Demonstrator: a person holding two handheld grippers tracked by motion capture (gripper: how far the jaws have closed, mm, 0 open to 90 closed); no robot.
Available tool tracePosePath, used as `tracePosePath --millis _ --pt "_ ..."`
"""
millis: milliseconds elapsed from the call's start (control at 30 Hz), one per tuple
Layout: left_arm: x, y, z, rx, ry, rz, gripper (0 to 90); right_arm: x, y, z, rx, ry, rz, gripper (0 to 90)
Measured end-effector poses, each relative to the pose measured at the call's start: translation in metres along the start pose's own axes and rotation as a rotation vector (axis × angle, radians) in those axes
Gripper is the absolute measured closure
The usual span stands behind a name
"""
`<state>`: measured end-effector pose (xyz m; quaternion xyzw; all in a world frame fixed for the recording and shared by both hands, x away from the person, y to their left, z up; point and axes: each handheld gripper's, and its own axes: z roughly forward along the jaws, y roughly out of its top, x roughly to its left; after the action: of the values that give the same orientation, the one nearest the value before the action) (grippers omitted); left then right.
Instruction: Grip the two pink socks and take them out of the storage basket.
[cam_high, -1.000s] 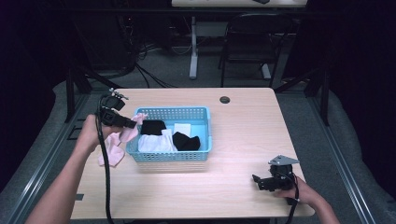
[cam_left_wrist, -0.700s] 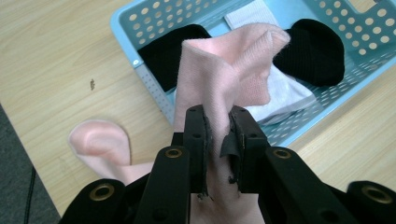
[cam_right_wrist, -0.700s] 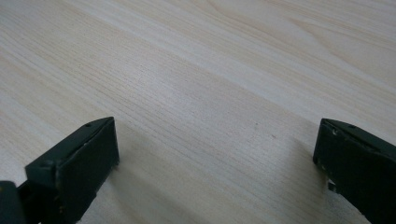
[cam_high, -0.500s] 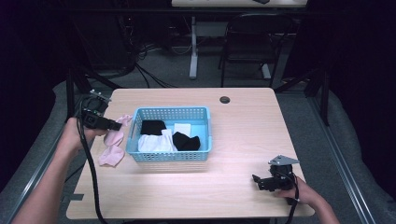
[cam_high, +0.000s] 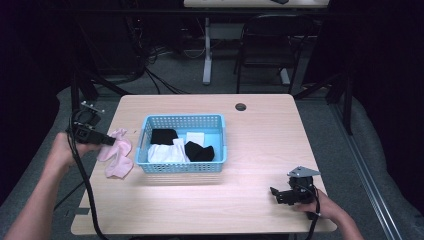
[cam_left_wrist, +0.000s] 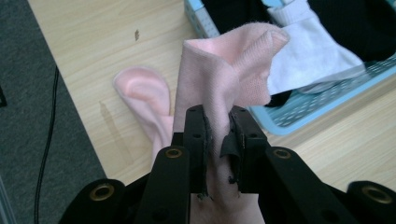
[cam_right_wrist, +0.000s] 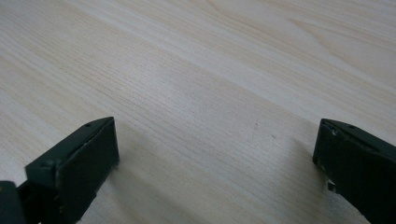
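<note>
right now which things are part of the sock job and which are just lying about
In the job:
- pink sock, pinched in the left claw
- second pink sock on the table
- blue basket with black socks and white socks

Lying about:
- right claw, open over bare table
- chair behind the table
- floor cables

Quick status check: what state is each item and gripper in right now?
Left gripper: shut on pink sock.
Pink sock: pinched, lifted beside basket.
Second pink sock: flat on table.
Right gripper: open, empty, over bare table.
Basket: upright, holds black and white socks.
</note>
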<state>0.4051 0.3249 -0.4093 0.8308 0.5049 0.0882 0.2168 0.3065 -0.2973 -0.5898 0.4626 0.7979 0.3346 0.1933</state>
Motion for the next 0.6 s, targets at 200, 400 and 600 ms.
tracePosePath --millis 200,400,600 --pt "0.013 -0.013 0.009 0.019 0.006 -0.044 78.0 0.0 0.0 0.0 0.003 0.001 0.001 0.0" --pt "0.021 -0.024 0.022 0.04 0.008 -0.083 78.0 0.0 0.0 0.0 0.002 0.0 0.001 0.0" --pt "0.026 -0.034 0.038 0.061 0.003 -0.104 78.0 0.0 0.0 0.0 0.004 -0.002 -0.003 0.0"
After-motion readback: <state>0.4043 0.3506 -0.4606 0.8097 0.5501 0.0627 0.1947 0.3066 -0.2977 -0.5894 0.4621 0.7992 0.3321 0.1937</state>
